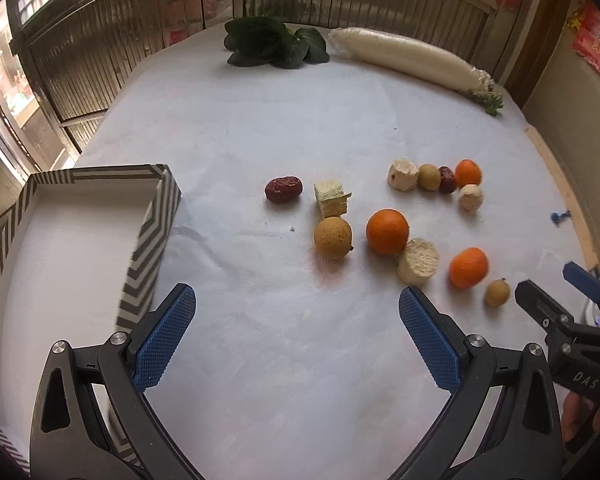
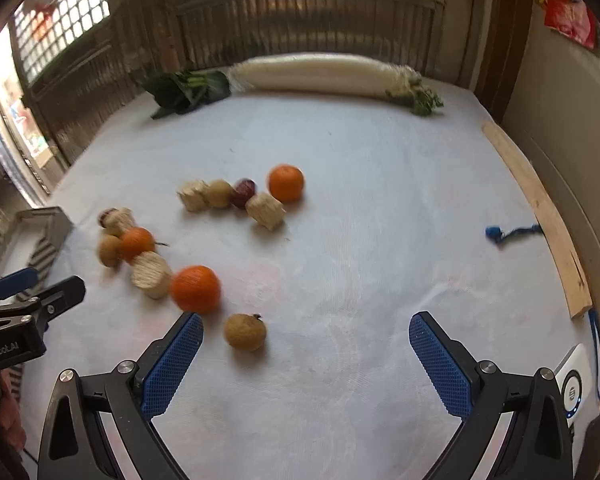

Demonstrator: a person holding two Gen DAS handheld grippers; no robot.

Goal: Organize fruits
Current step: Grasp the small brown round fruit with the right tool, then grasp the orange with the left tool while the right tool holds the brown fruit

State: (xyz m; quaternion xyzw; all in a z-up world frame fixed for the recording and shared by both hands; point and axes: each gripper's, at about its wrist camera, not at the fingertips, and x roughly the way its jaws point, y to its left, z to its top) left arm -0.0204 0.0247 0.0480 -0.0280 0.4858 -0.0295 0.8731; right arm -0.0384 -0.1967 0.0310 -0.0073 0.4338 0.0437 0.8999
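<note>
Fruits and pale cut pieces lie scattered on a white cloth. In the left wrist view I see a red date (image 1: 283,189), a pale cube (image 1: 331,198), a longan (image 1: 333,237), two oranges (image 1: 387,231) (image 1: 468,268), a round pale slice (image 1: 418,261) and a small longan (image 1: 497,293). My left gripper (image 1: 296,300) hangs open over bare cloth, short of them, beside the empty zigzag-patterned box (image 1: 152,216). My right gripper (image 2: 306,328) is open; a longan (image 2: 245,332) lies between its fingers, untouched, and an orange (image 2: 195,289) sits just past its left fingertip.
A second cluster with an orange (image 2: 286,183) lies farther back. A long white radish (image 1: 404,58) and leafy greens (image 1: 272,46) lie at the far edge before a wooden fence. At the right are a wooden board (image 2: 540,208), a blue scrap (image 2: 496,234) and a white device (image 2: 576,388).
</note>
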